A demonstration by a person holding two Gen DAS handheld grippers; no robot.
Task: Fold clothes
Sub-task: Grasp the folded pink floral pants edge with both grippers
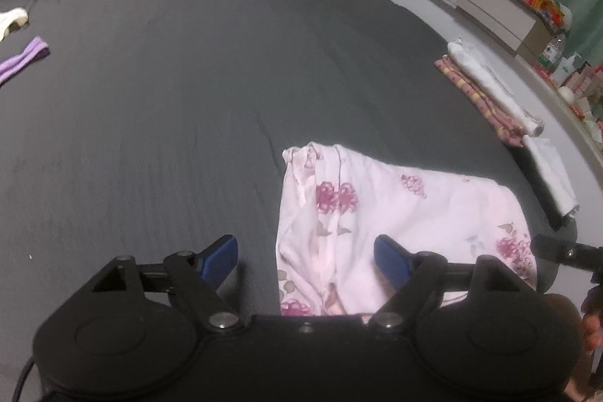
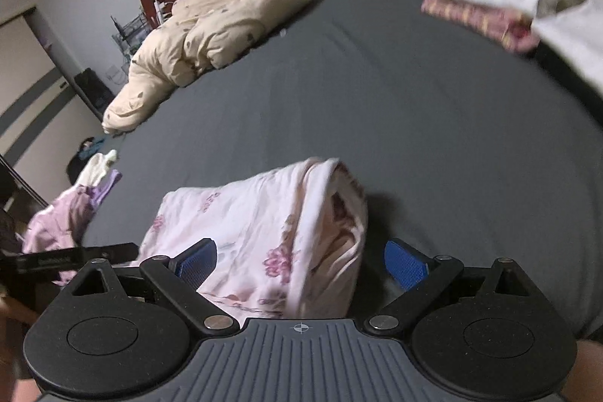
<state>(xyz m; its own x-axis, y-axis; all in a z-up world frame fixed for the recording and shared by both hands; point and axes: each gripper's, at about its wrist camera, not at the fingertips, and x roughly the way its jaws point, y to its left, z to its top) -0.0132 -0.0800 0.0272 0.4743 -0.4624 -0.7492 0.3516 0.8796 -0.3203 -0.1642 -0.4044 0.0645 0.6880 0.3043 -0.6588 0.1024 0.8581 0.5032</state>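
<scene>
- Floral garment point(image 1: 377, 213): pink-and-white, lying in a folded bundle on the near part of the grey bed sheet point(image 1: 188, 100), just ahead of both tongs. I judge it has been laid there as a finished or near-finished fold, since nothing grips it.
- Folded stack point(image 1: 486, 93): striped and white cloths at the far right edge of the bed, well apart from the floral piece. I take it for the pile of done items, kept clear of the working space.
- Unfolded heap point(image 2: 64, 217): lilac and pale cloths at the left edge in the right wrist view, likely waiting their turn.
- Duvet point(image 2: 211, 25): cream, bunched up by the headboard, out of the way.
- Left gripper point(image 1: 305, 260): jaws spread wide, the garment's left edge between the blue pads, neither pad pressing on it.
- Right gripper point(image 2: 301, 264): jaws spread wide over the bundle's near end, pinching nothing.
</scene>
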